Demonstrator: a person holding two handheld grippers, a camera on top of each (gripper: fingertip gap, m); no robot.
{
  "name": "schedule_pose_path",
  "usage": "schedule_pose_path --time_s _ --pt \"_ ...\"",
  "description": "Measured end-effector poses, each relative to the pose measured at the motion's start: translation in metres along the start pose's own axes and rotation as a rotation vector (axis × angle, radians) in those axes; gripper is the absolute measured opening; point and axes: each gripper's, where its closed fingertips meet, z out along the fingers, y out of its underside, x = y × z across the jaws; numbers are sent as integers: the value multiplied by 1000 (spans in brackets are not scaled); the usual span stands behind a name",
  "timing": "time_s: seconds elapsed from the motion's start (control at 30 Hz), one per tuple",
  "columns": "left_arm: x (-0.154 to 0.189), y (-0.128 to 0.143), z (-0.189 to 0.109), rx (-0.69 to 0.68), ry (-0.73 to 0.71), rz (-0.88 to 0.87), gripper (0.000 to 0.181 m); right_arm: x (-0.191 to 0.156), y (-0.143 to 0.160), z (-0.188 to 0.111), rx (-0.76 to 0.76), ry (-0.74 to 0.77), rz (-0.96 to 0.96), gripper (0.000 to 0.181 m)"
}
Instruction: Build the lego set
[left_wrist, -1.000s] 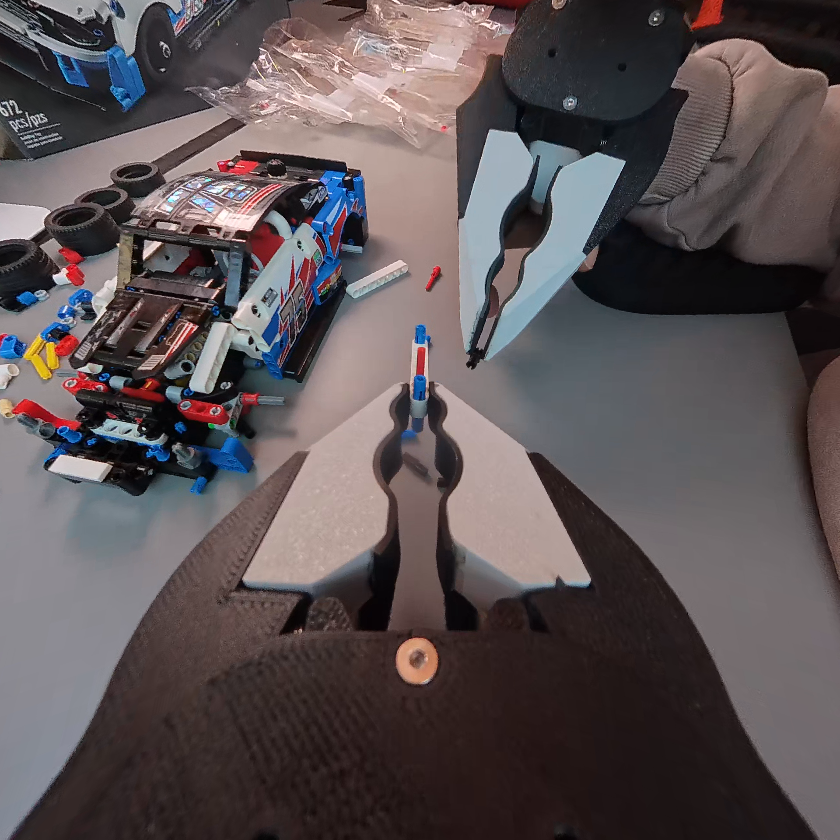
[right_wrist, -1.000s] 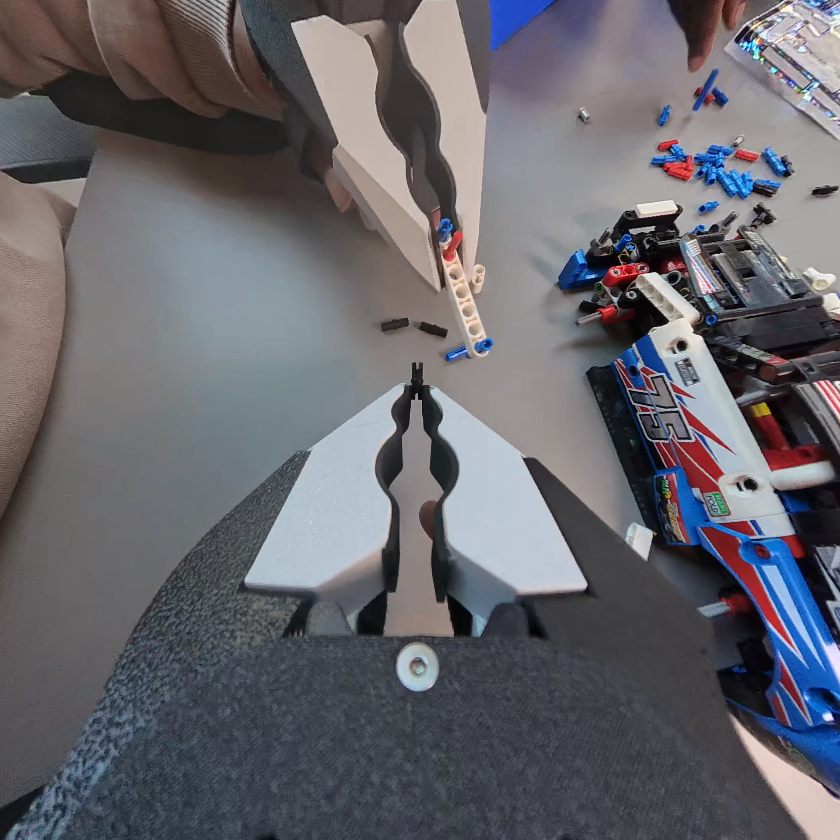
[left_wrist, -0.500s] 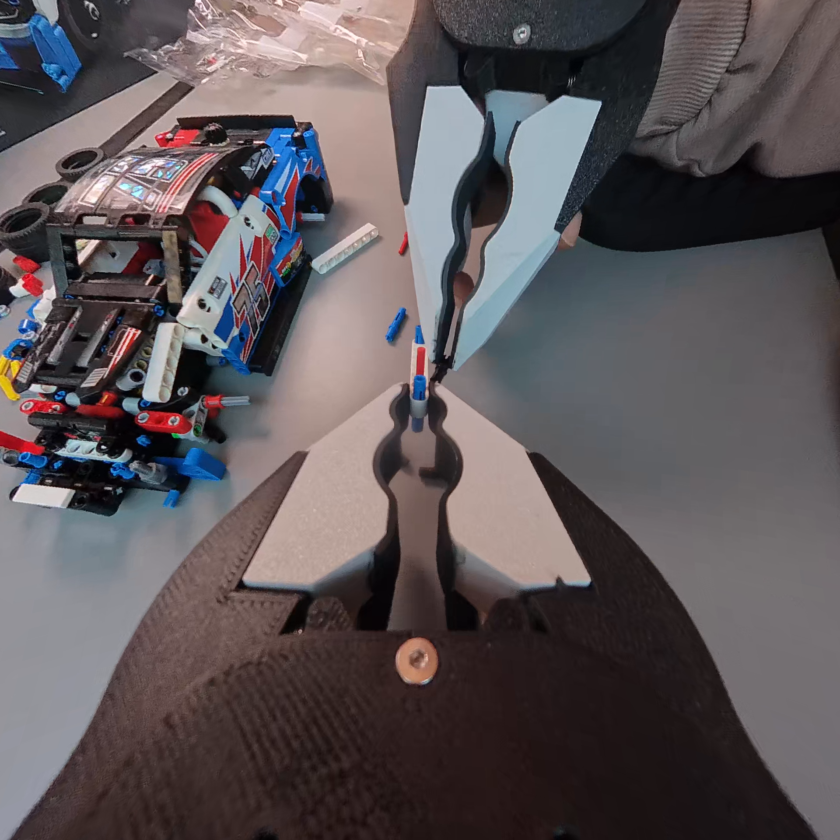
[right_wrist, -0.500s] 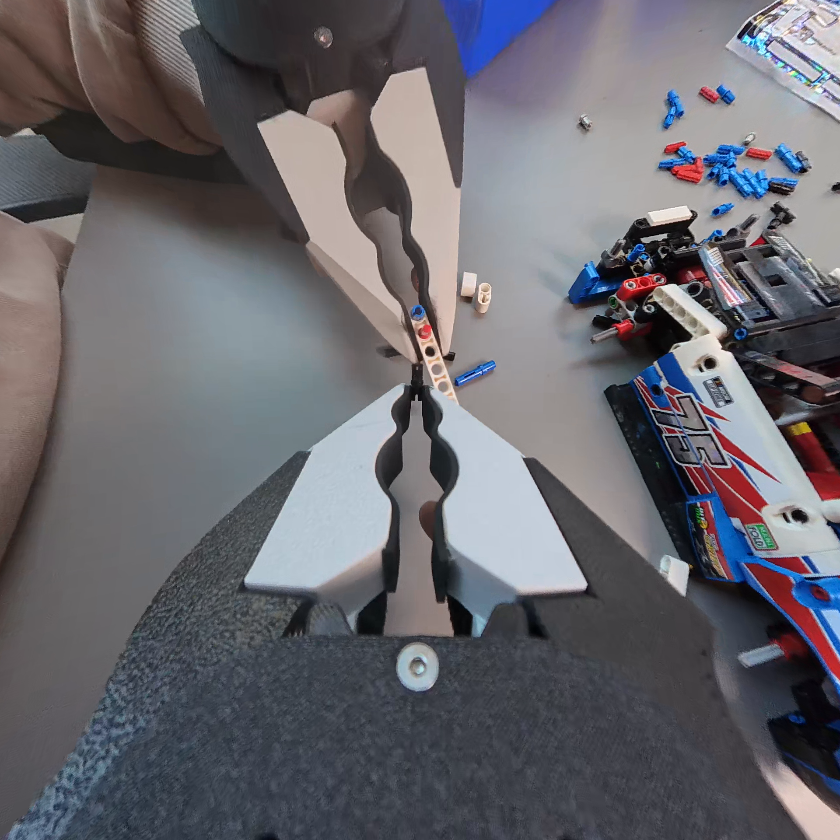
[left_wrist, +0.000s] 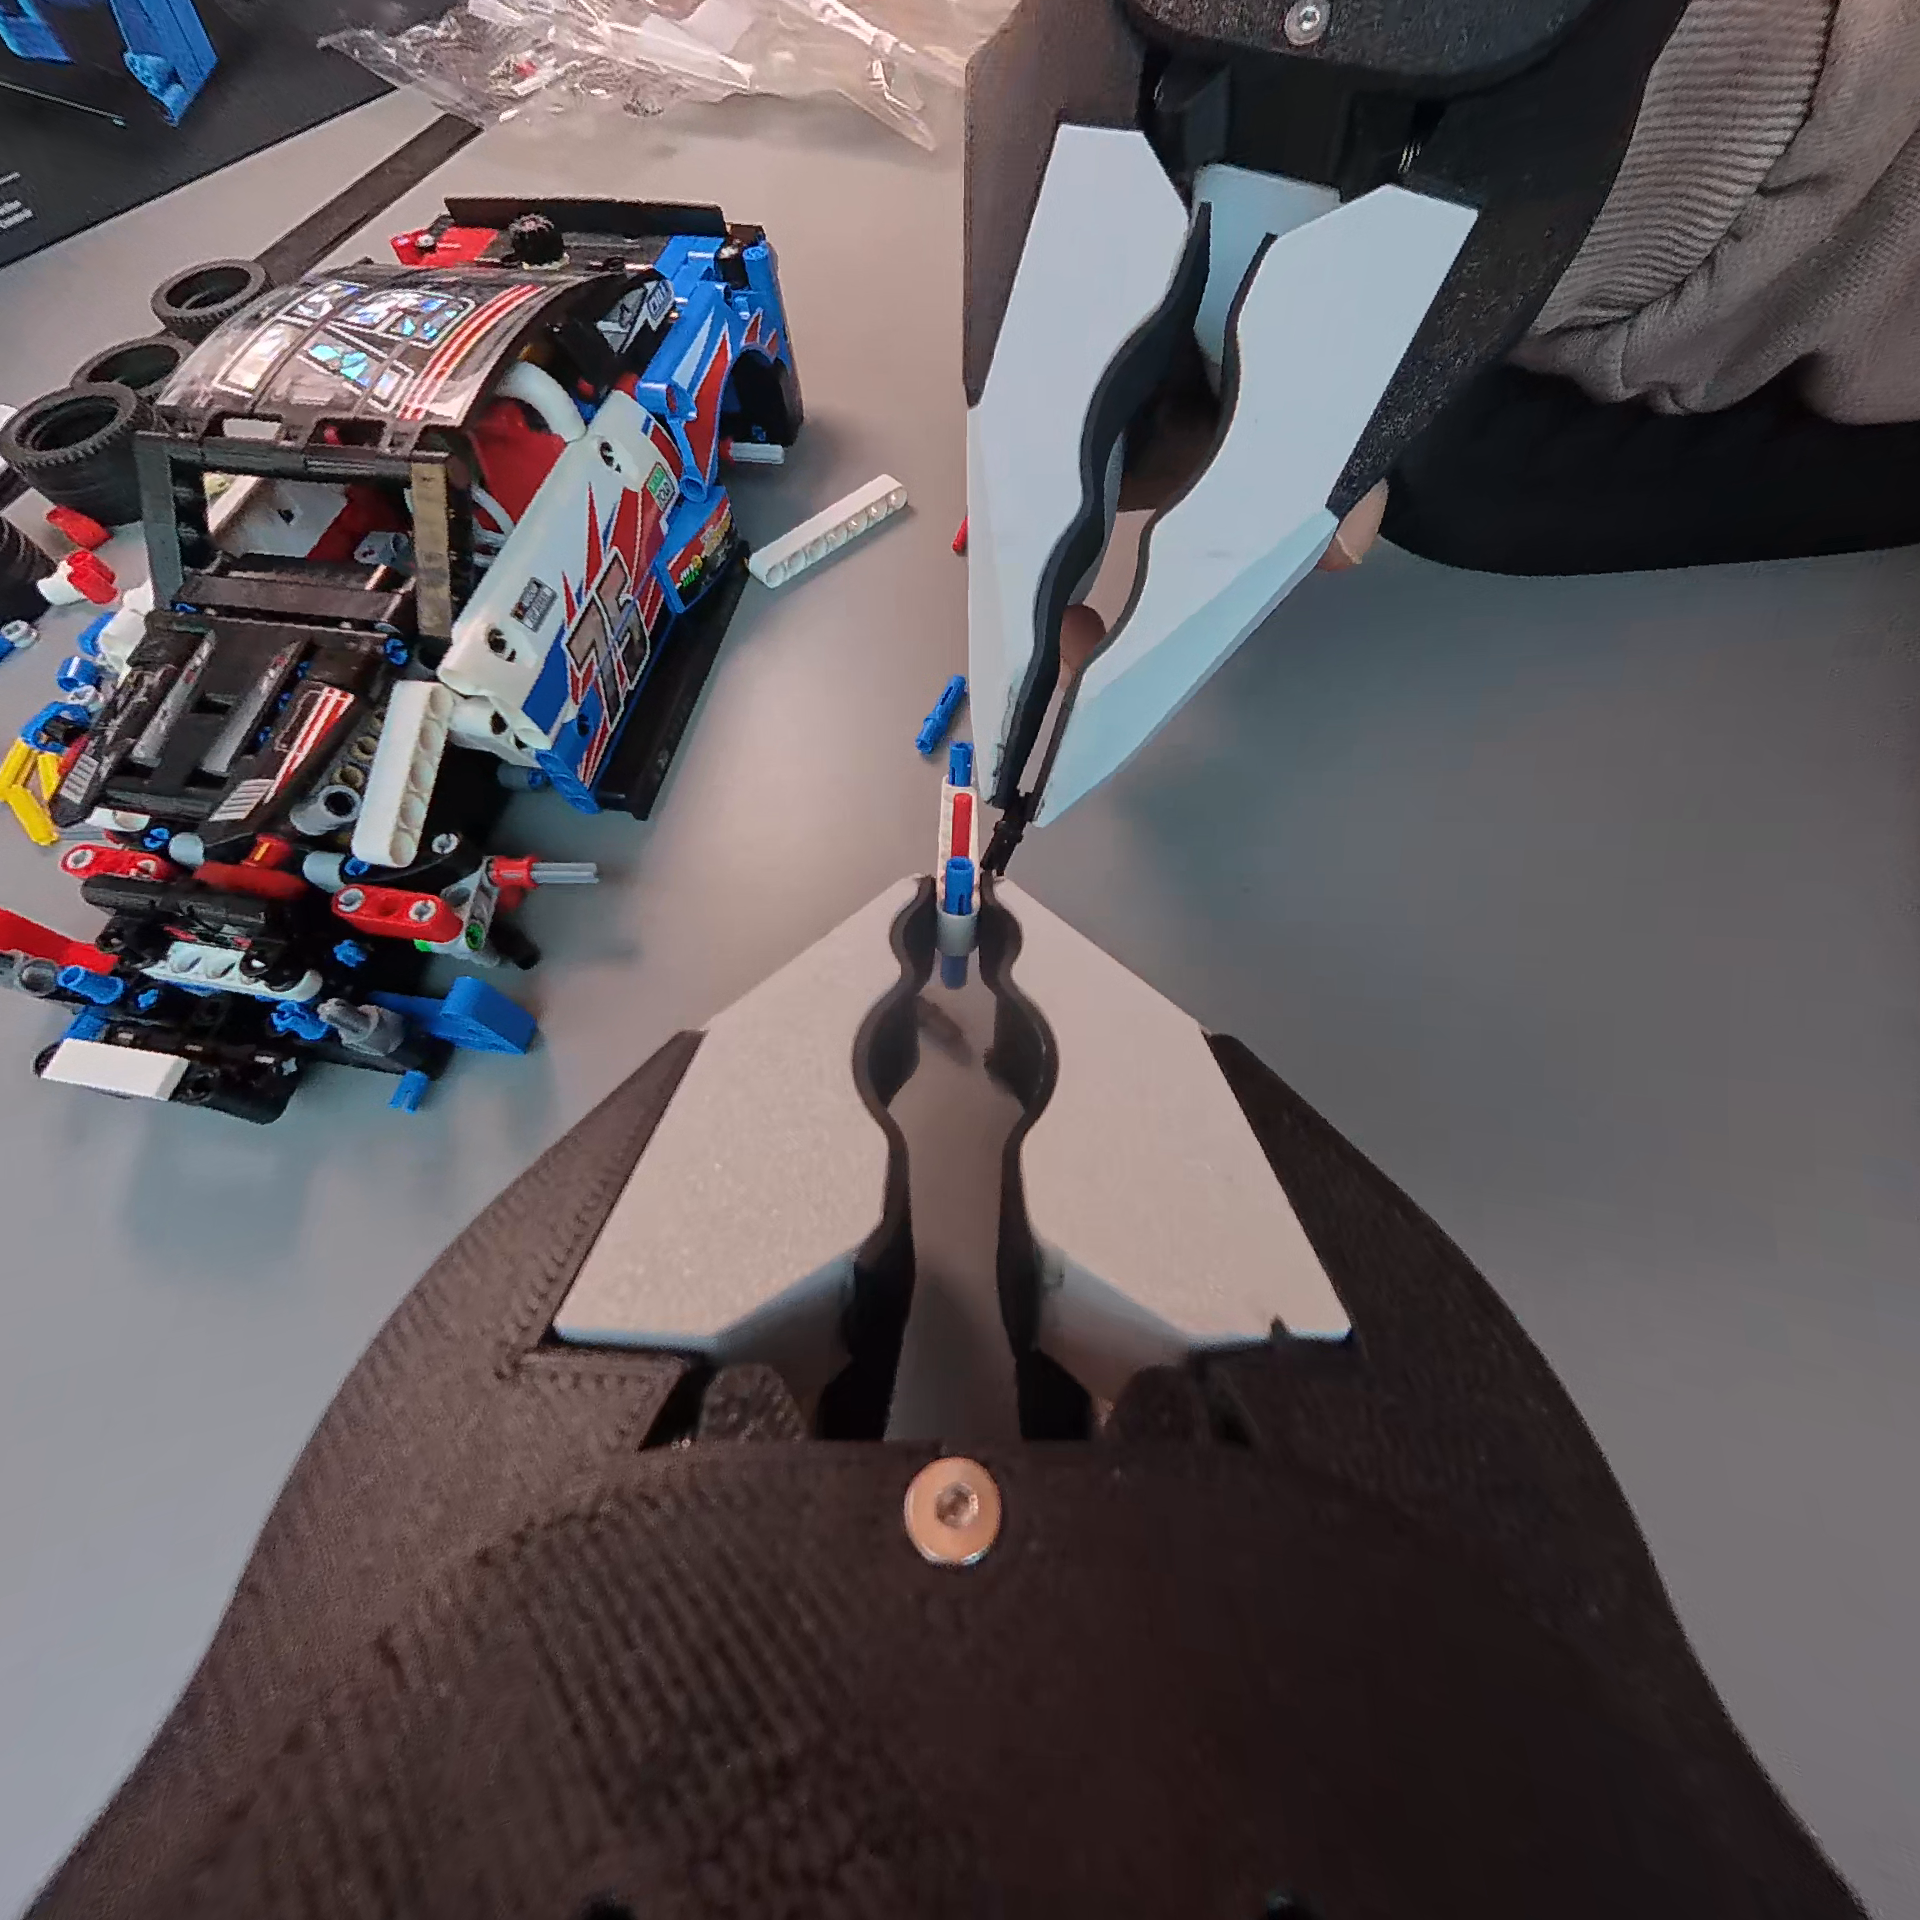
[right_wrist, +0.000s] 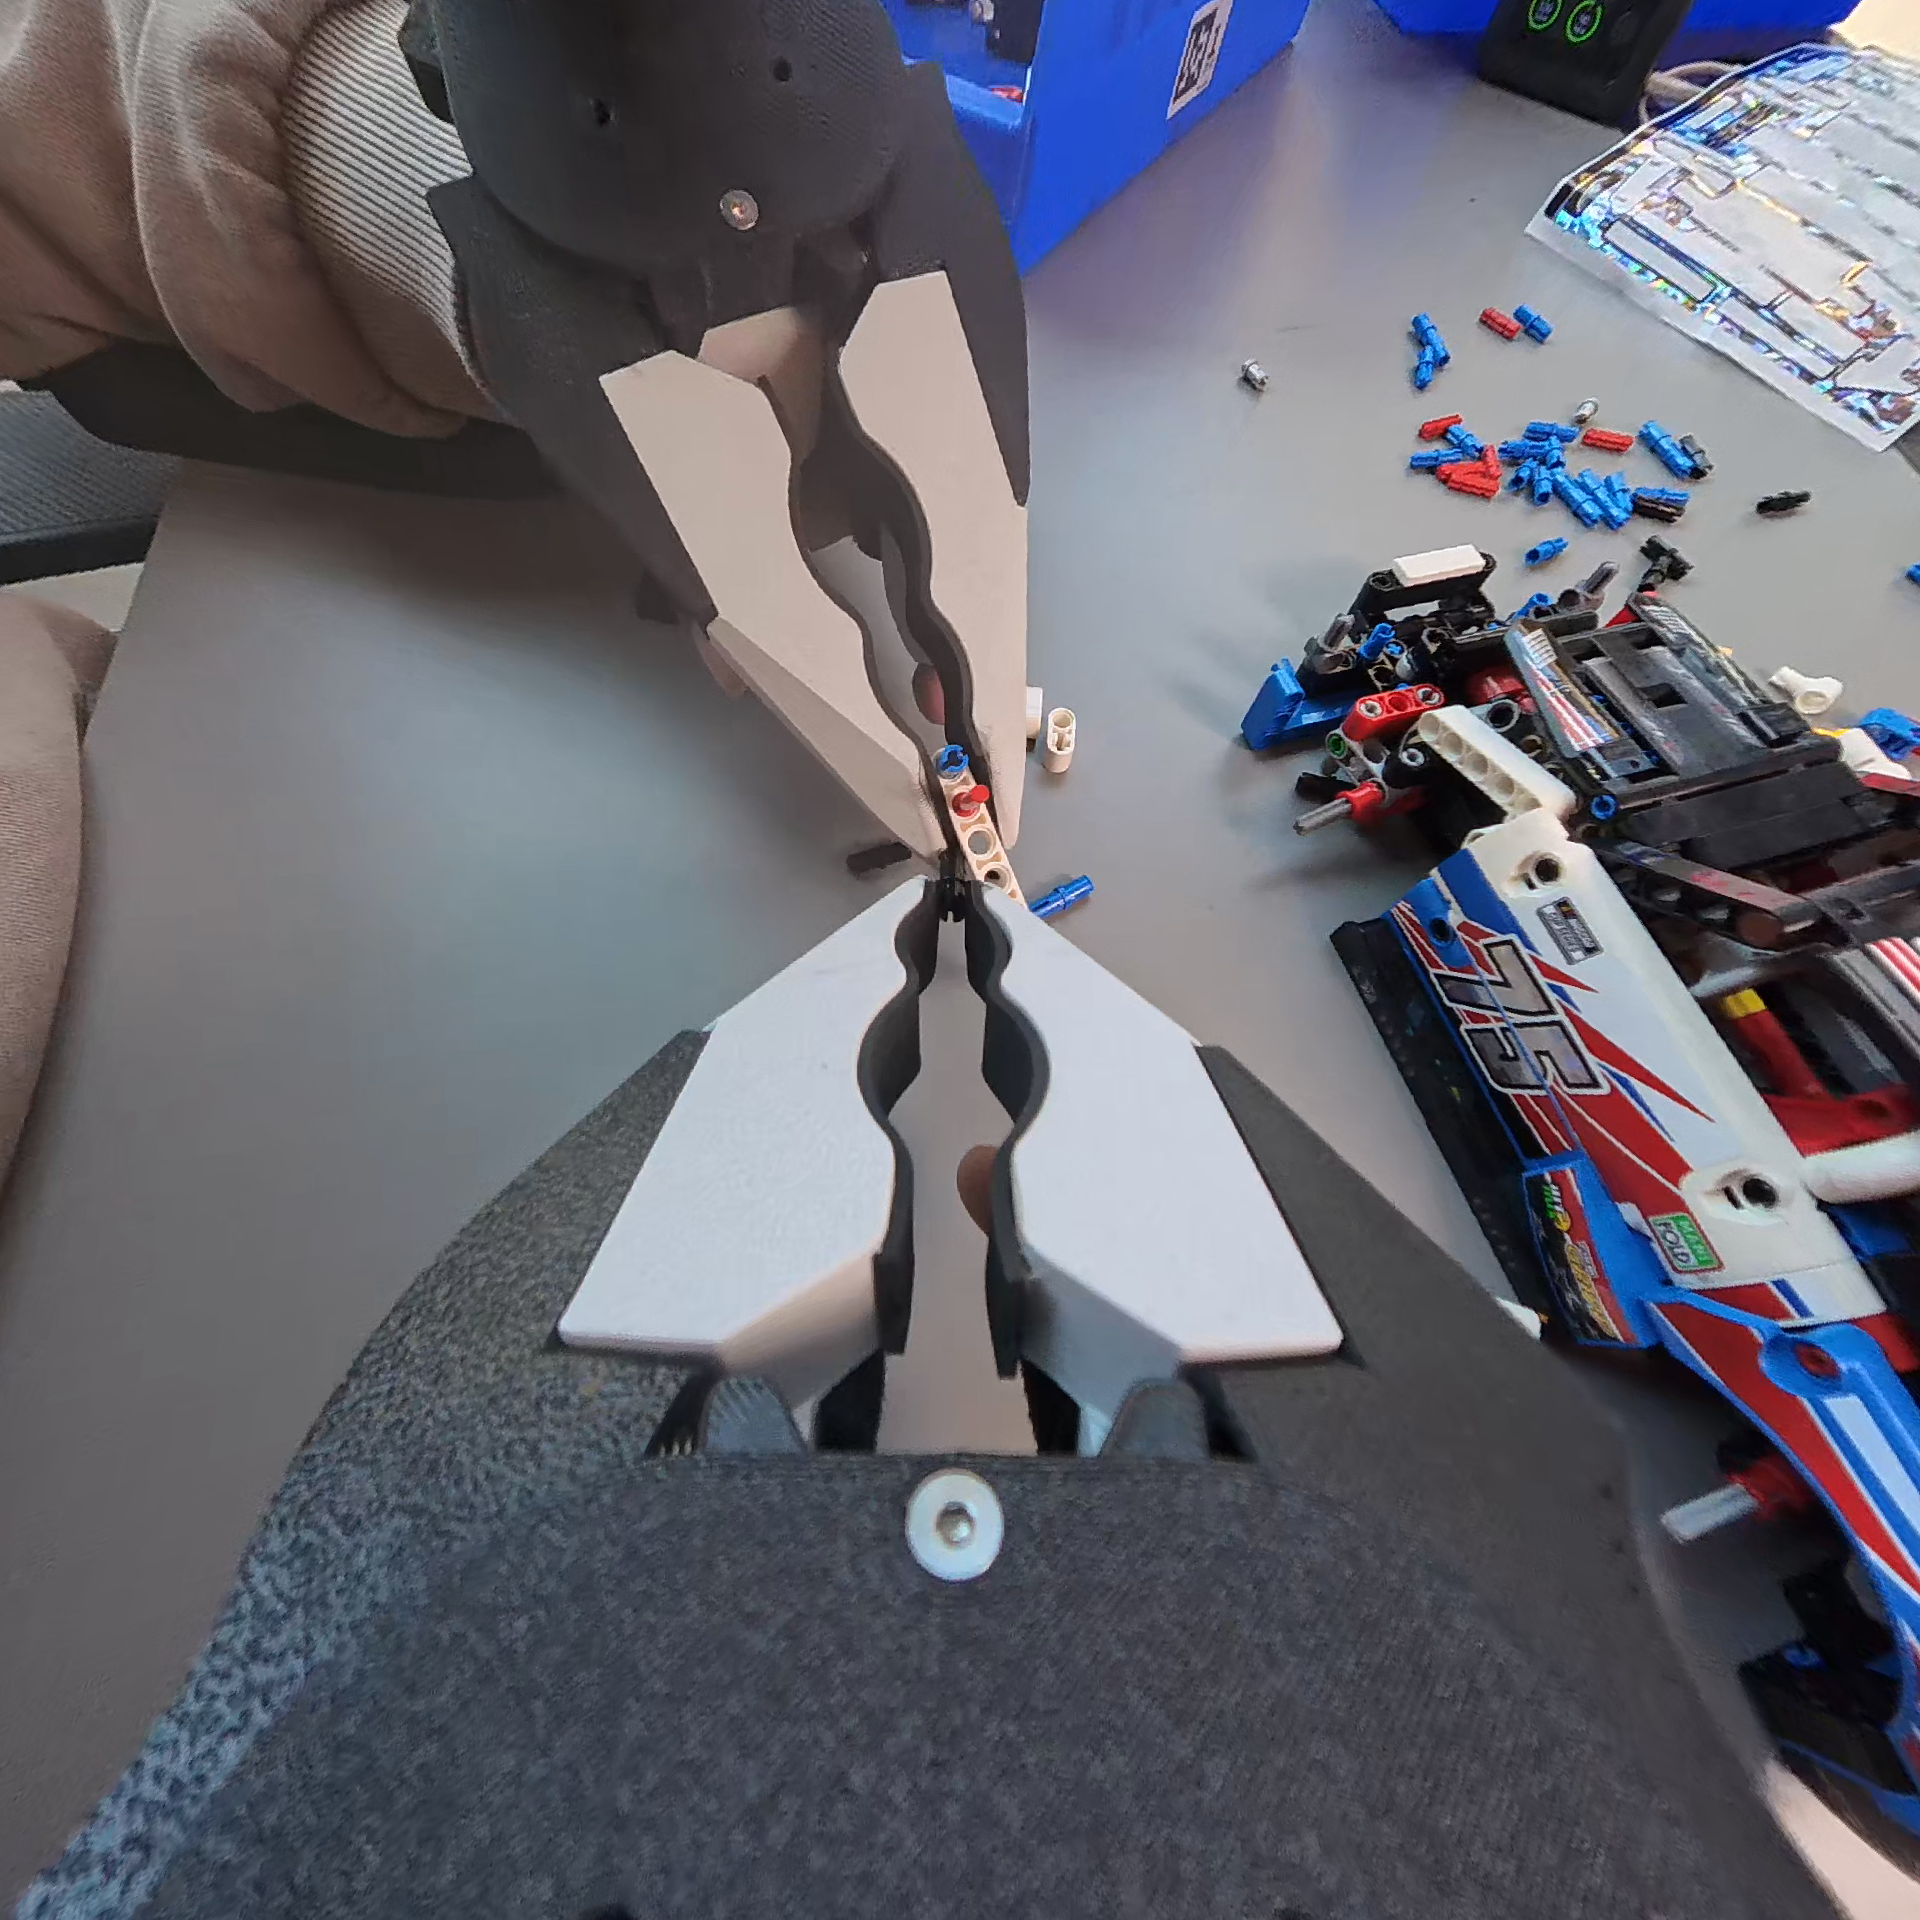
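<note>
My left gripper (left_wrist: 956, 896) is shut on a short white beam (left_wrist: 954, 831) that carries blue and red pins and stands upright above the grey table. My right gripper (right_wrist: 951, 896) is shut on a small black pin (right_wrist: 951, 902). In the left wrist view the right gripper (left_wrist: 1013, 821) comes down from above, and its pin tip meets the beam's side. In the right wrist view the left gripper (right_wrist: 966, 821) holds the beam (right_wrist: 982, 844) just ahead of my pin. The part-built blue, white and red race car (left_wrist: 468, 582) lies left of the left gripper and also shows in the right wrist view (right_wrist: 1558, 987).
Black tyres (left_wrist: 78, 436), a loose white beam (left_wrist: 826, 530), a blue pin (left_wrist: 940, 712) and clear bags (left_wrist: 675, 52) lie around the car. A pile of blue and red pins (right_wrist: 1558, 478), a sticker sheet (right_wrist: 1766, 239), a blue bin (right_wrist: 1122, 104) and white connectors (right_wrist: 1055, 727) lie farther off. The grippers are tip to tip, or close to it.
The two grippers have closed in on each other. The right gripper's black pin, first apart from the beam, now sits against its side. Both stay shut.
</note>
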Motion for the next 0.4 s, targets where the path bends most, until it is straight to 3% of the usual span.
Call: schedule_pose_path --time_s 0.4 --pt "3 -1 0 2 8 14 5 -1 -12 -2 66 -3 12 2"
